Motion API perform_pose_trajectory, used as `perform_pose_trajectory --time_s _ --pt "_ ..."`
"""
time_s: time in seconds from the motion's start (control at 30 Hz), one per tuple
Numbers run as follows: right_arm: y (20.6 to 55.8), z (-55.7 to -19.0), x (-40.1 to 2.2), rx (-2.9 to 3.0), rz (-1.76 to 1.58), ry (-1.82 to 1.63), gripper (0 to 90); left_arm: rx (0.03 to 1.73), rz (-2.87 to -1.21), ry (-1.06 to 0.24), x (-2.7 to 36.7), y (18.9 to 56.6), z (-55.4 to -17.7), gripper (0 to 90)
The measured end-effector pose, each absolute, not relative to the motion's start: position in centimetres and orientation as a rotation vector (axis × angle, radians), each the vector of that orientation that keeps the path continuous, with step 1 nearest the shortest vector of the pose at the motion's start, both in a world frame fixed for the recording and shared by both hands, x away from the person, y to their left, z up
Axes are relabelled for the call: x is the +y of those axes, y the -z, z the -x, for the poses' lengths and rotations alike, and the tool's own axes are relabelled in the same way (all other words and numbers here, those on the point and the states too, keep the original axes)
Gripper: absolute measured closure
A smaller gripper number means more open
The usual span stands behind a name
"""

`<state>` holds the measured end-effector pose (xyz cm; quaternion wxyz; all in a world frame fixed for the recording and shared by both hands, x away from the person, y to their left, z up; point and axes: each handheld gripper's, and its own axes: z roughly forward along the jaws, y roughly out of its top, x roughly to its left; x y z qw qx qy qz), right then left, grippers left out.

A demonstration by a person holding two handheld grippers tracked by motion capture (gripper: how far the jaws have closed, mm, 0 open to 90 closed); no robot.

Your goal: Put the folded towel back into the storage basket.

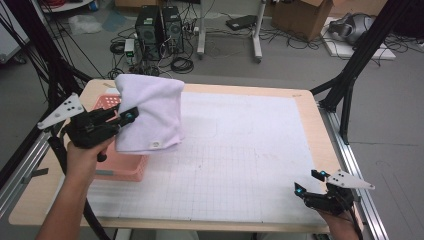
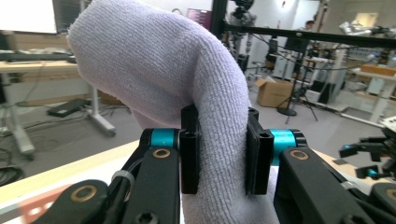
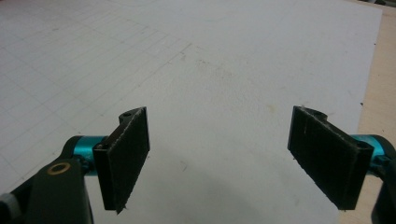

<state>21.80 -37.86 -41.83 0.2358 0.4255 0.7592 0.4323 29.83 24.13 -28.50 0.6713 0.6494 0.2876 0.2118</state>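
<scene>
Your left tool (image 1: 131, 115) is clamped on the white towel (image 1: 152, 110) and holds it in the air at the far left of the counter (image 1: 310, 130), above the pink basket (image 1: 122, 167). In the left gripper view the pads press in on a thick fold of the towel (image 2: 187, 93) from both sides, so the jaws stand only partly closed, with cloth packed between them. From the grip the towel rises, arches over a rounded top and falls again.

In the high view the towel's long axis runs roughly up and down. Its rounded fold is the high end, toward the far edge of the counter, and its free lower hem hangs toward you, slightly to the right. A small round tag (image 1: 155, 145) sits near that lower hem. The hem hangs in front of the basket's far right part; you cannot tell from these views whether it touches the rim.

The basket sits on the left part of the white gridded mat (image 1: 240, 165), just right of your left hand (image 1: 85, 155).

Your right tool (image 1: 310, 181) is at the near right corner of the mat, well apart from the towel. In the right gripper view its two black pads (image 3: 123, 156) stand wide apart with nothing between them, bare mat beneath.
</scene>
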Motion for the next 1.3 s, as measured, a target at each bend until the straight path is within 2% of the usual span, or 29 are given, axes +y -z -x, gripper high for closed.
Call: perform_pose_trajectory --time_s 0.4,0.67,0.97,1.3 --pt "41.8 -22.0 -37.2 2.096 -1.152 -1.174 20.0 0.7 -1.416 -0.5 29.6 28.4 -30.3 72.0" --pt "41.8 -22.0 -36.9 2.099 -1.162 -1.164 20.0 0.759 -1.391 -0.49 33.1 29.9 -30.9 72.0" --pt "42.0 -22.1 -36.4 2.112 -1.162 -1.14 20.0 0.829 -1.389 -0.458 34.9 33.2 -32.0 71.9" --pt "42.1 -22.2 -35.9 2.127 -1.158 -1.125 20.0 0.871 -1.429 -0.4 35.1 35.8 -33.2 71.6"
